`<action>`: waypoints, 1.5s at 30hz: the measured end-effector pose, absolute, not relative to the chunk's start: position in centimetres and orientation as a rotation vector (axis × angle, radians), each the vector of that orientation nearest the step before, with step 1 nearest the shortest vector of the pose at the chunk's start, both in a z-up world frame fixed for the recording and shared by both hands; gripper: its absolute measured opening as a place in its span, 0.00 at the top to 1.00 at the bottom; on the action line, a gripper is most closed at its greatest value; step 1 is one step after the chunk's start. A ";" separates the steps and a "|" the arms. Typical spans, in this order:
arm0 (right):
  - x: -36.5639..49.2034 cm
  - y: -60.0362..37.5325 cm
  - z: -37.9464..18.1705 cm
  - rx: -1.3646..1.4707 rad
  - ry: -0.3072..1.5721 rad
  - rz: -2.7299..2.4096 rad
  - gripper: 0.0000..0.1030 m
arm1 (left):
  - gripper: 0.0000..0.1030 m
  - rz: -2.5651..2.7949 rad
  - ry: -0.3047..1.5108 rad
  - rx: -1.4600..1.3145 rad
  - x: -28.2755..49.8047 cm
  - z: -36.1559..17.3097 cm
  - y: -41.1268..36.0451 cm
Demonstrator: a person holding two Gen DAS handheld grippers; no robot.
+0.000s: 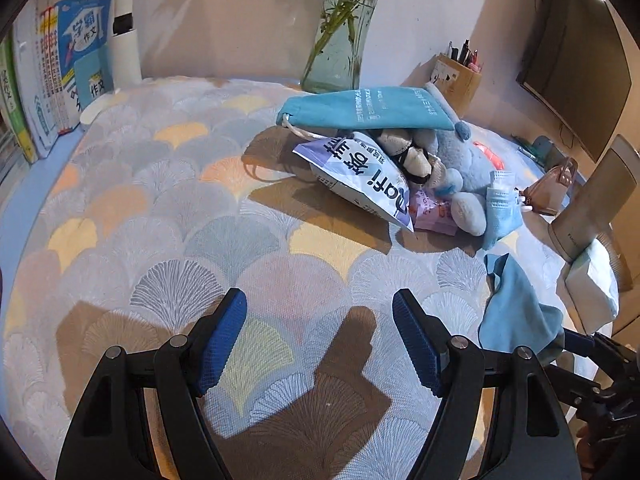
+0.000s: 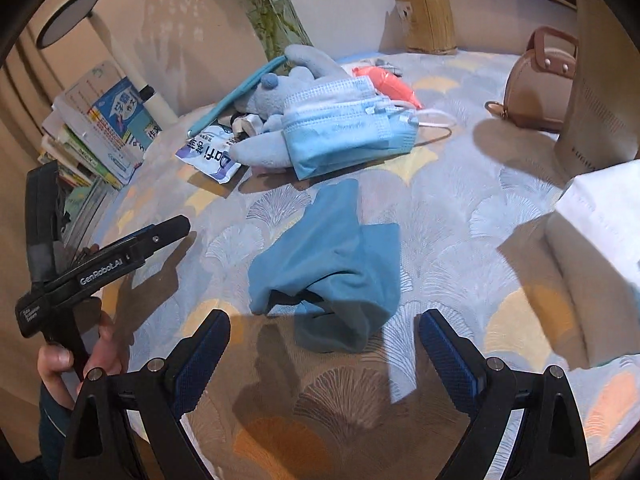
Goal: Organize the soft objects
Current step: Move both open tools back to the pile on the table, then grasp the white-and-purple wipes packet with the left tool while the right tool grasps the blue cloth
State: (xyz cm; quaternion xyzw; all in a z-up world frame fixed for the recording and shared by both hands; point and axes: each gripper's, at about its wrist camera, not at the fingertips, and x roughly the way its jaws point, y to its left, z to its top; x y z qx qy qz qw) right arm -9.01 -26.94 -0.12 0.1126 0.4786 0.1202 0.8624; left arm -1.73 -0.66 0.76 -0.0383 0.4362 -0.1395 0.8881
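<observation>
Fan-patterned cloth covers the table [image 1: 168, 240], where sorting looks barely begun: a plush toy [image 2: 276, 92], face masks [image 2: 344, 128] and teal pouch [image 1: 360, 110] lie heaped toward the far edge, a blue cloth [image 2: 332, 264] crumpled nearer. Left gripper [image 1: 320, 344] and right gripper [image 2: 324, 364] hover wide, empty. Items beneath the pouch stay hidden.

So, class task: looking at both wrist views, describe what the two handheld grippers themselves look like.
Both the left gripper and the right gripper have black angular frames with silver pivot pins. Their fingers carry blue, finely textured pads. Seen side-on in the right wrist view, the left gripper's black body bears white "GenRobot.AI" lettering and a small white label.
</observation>
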 end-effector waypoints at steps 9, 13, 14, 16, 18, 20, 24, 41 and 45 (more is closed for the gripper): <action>-8.8 -25.6 -0.1 0.219 0.993 0.180 0.04 | 0.28 -0.312 0.885 -0.071 -2.1 3.3 -0.5; -7.7 -24.6 -0.2 0.172 1.001 0.150 0.05 | 0.27 -0.320 0.849 0.069 -1.3 5.6 -2.1; -7.4 -24.4 -0.2 0.158 0.998 0.138 0.06 | 0.27 -0.326 0.856 0.083 -0.8 5.6 -2.5; -7.1 -24.1 -0.2 0.130 0.975 0.109 0.18 | 0.27 -0.337 0.865 0.083 0.8 5.2 -3.4; -7.1 -23.9 -0.3 0.085 0.951 0.081 0.43 | 0.27 -0.329 0.872 0.032 2.5 4.6 -3.5; -7.2 -24.0 -0.4 0.040 0.926 0.066 0.51 | 0.27 -0.343 0.865 -0.081 3.9 4.2 -2.6; -7.6 -24.3 -0.7 0.026 0.886 0.088 0.54 | 0.29 -0.429 0.917 -0.271 5.9 2.8 -1.7; -8.6 -25.3 -0.4 0.069 0.844 0.124 0.74 | 0.86 -0.433 0.887 -0.277 3.8 4.2 0.0; -8.7 -25.5 -0.5 0.084 0.850 0.130 0.74 | 0.88 -0.450 0.889 -0.244 1.5 4.6 1.4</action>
